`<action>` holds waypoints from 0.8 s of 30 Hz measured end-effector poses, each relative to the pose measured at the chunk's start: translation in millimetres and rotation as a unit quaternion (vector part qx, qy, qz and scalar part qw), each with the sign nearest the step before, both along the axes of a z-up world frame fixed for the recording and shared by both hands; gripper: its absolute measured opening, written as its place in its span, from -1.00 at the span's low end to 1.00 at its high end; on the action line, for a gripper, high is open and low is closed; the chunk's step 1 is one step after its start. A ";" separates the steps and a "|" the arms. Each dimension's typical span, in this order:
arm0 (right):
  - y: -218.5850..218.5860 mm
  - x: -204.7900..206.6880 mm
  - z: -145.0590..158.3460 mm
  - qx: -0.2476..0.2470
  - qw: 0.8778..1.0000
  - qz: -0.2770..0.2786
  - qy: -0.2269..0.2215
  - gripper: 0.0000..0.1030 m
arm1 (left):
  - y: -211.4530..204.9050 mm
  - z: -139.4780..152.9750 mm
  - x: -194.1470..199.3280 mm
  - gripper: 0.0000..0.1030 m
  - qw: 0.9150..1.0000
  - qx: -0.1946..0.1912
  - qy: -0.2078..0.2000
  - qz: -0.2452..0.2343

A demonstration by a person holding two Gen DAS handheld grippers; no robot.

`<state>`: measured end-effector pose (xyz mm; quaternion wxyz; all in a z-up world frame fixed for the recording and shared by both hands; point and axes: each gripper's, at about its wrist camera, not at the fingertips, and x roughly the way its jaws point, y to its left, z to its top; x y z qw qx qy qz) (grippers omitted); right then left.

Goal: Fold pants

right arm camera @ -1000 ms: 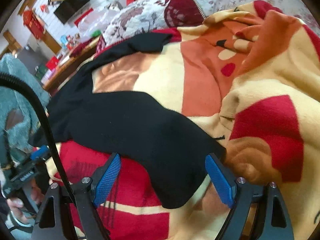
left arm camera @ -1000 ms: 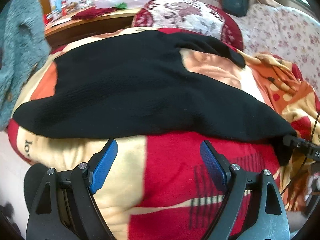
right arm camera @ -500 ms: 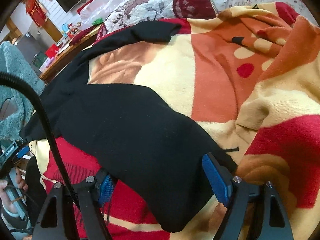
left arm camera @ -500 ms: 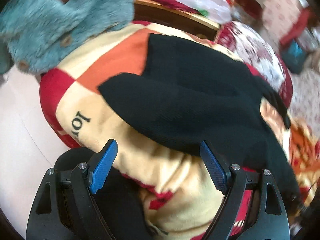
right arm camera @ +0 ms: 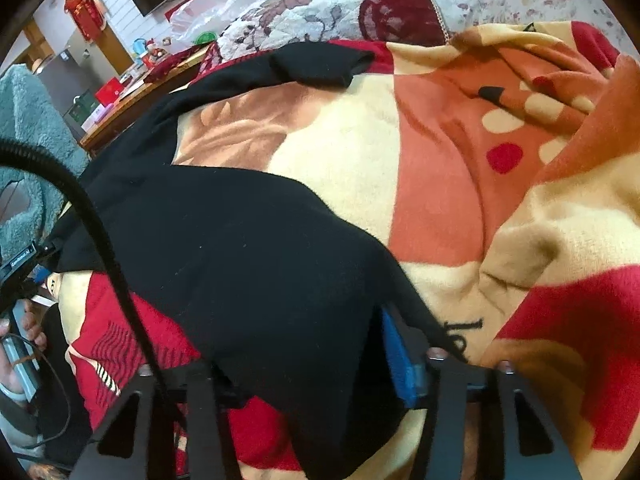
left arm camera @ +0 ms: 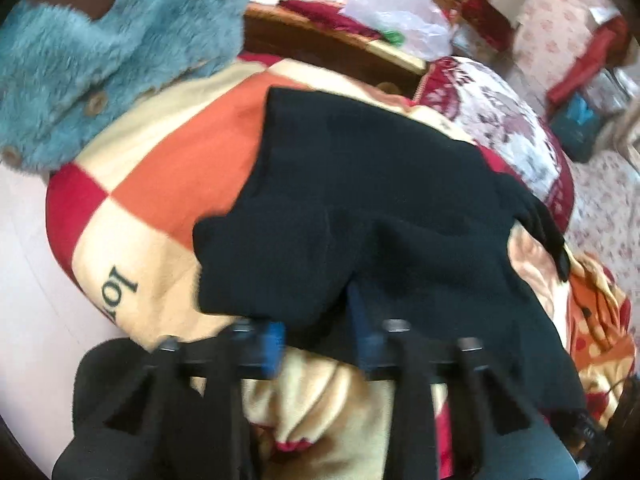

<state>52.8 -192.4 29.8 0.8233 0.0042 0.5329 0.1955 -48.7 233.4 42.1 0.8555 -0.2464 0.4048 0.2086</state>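
Black pants [left arm camera: 360, 208] lie spread on the patterned blanket [left arm camera: 152, 184] of the bed, long axis running across my front from one claw to the other. My left claw [left arm camera: 320, 344] sits at the near edge of the waist-side end; its blue pads [left arm camera: 274, 346] have drawn close together with a bunch of black cloth between them, so I judge it clenched on the pants, though blur softens the contact line. In the right wrist view the same pants [right arm camera: 248, 264] reach toward my right claw [right arm camera: 304, 376], whose right blue pad [right arm camera: 400, 360] presses against the hem of the near leg; the opposite pad is hidden under the fabric, so this claw too reads as clenched on the pants. The second leg [right arm camera: 312, 64] trails off to the far side, toward the floral pillow [right arm camera: 312, 16].

The move ahead turns on this: each claw holds one end of the near long edge, and the bulk of the cloth lies forward of both. Lifting and carrying that edge away from me would lay one leg over the other. The far leg is skewed, so alignment may be imperfect. A teal fleece garment [left arm camera: 80, 60] lies just beyond the left end.
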 end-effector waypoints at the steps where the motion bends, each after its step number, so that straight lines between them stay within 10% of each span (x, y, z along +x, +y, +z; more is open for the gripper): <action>1: -1.4 -0.1 1.0 0.005 1.000 0.001 -0.001 -0.25 | -3.0 4.1 -1.6 -0.73 1.000 0.009 -0.004 -0.006; 18: -0.8 -6.7 12.8 0.066 0.997 0.011 0.033 -0.35 | 5.5 -15.3 -27.6 -0.79 0.998 -0.034 0.029 -0.033; 24: -26.3 -17.8 27.8 0.044 0.998 -0.006 0.045 -0.01 | -1.6 7.3 -36.0 -0.46 0.998 0.044 0.038 -0.036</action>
